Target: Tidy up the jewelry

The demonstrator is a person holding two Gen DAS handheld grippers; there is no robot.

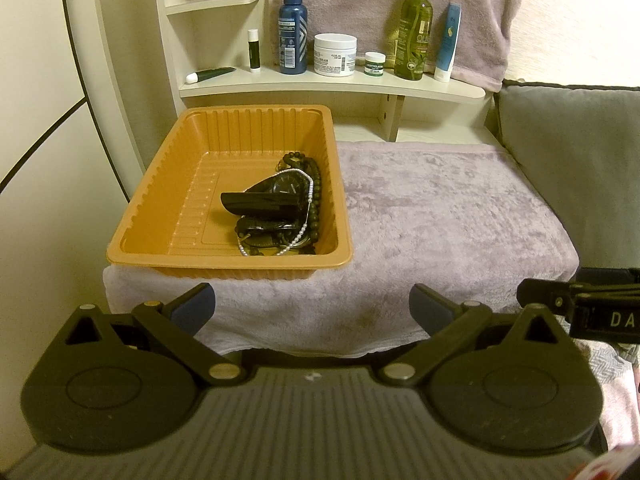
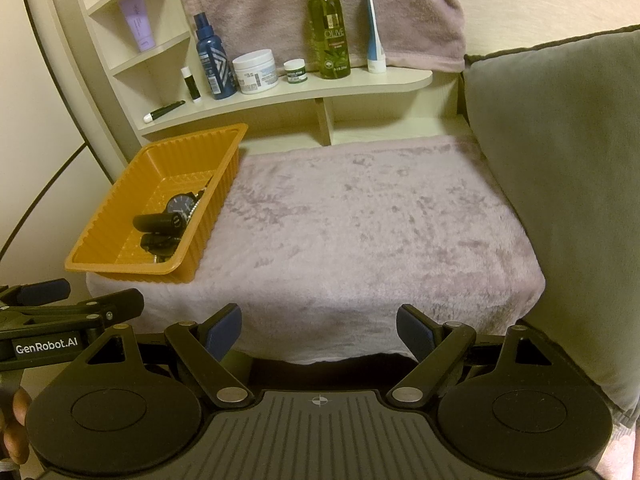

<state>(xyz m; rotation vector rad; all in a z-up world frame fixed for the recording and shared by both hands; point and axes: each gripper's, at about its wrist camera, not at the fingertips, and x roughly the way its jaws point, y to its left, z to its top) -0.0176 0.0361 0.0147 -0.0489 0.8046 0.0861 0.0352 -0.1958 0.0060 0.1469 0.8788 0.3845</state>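
- Against the left edge of the towel-covered surface (image 2: 360,220): orange tray (image 1: 132,216), long axis front to back, holding the jewelry (image 1: 280,212) (watch, beads, pearl strand) along its right wall.
- Left gripper (image 1: 312,308): jaws wide apart, nothing held.
- Right gripper (image 2: 318,330): jaws wide apart, nothing held.

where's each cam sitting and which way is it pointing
Left wrist: on the left gripper, jaws open, looking forward and down at the orange tray of jewelry; the right gripper's tip shows at right.
Right wrist: on the right gripper, jaws open, facing the towel-covered surface; the left gripper and fingertips show at left.
Shared: tray, towel, shelf of bottles.
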